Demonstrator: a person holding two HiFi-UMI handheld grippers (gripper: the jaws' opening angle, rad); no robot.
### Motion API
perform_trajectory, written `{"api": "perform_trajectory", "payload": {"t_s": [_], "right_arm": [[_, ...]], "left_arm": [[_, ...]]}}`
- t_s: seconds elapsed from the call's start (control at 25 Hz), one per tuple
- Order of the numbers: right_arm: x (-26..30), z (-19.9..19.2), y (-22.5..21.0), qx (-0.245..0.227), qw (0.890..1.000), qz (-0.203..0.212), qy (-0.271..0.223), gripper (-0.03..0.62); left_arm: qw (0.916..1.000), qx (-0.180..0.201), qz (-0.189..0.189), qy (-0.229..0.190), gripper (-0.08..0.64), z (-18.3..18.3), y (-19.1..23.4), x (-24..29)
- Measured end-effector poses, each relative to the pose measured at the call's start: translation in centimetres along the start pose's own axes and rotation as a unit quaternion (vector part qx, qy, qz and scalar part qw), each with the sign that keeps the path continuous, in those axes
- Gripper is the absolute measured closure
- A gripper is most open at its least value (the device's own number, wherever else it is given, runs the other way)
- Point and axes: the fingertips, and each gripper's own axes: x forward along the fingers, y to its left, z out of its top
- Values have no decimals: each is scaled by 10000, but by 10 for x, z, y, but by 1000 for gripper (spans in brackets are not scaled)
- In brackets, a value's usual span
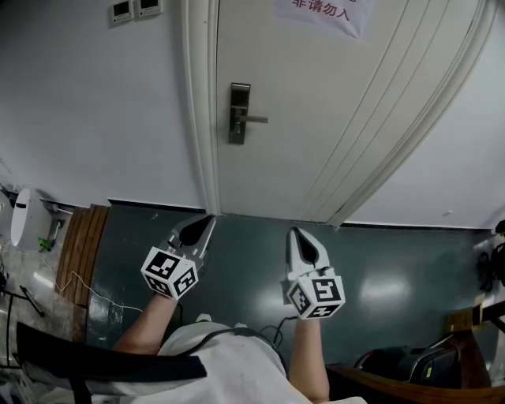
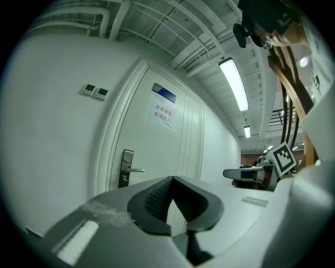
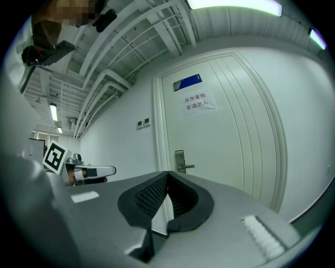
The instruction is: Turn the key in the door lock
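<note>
Door (image 1: 316, 110), white and closed, fills the upper centre of the head view; its lock plate (image 1: 239, 114) sits near the door's left edge, with the lever handle (image 1: 254, 119) projecting toward 3 o'clock; whether a key sits in the plate is too small to tell.

Left gripper (image 1: 203, 223) is held over the dark floor (image 1: 394, 268), well apart from the door; the lock plate lies at about 12 o'clock from it; its jaws are closed tip to tip with nothing between them, as the left gripper view shows. In that view the lock plate appears at 10 o'clock from the jaw tips.

Right gripper (image 1: 297, 235) is held beside the left one, at its 3 o'clock, also well apart from the door; the lock plate lies at about 11 o'clock from it; its jaws are fully closed and empty. In the right gripper view the lock plate stands just above the jaw tips, at 12 o'clock.

Paper notice (image 1: 323, 12) is fixed high on the door; a blue sign (image 2: 165, 93) sits above it; two wall panels (image 1: 134, 9) are mounted at 10 o'clock from the lock plate.
</note>
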Motion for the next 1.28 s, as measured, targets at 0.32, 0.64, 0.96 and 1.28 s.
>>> {"api": "perform_trajectory", "payload": {"t_s": [0.32, 0.64, 0.96, 1.28], "right_arm": [[-19, -12, -21, -21, 9998, 136, 159, 584], [-17, -25, -21, 31, 9989, 357, 304, 584], [14, -30, -13, -36, 9985, 409, 371, 584], [91, -33, -6, -146, 9980, 353, 508, 584]], "left_arm": [[9998, 52, 147, 79, 555, -10, -25, 9], [9993, 44, 347, 133, 555, -16, -25, 2], [9991, -11, 409, 91, 555, -20, 7, 6], [9993, -117, 327, 108, 555, -17, 80, 38]]}}
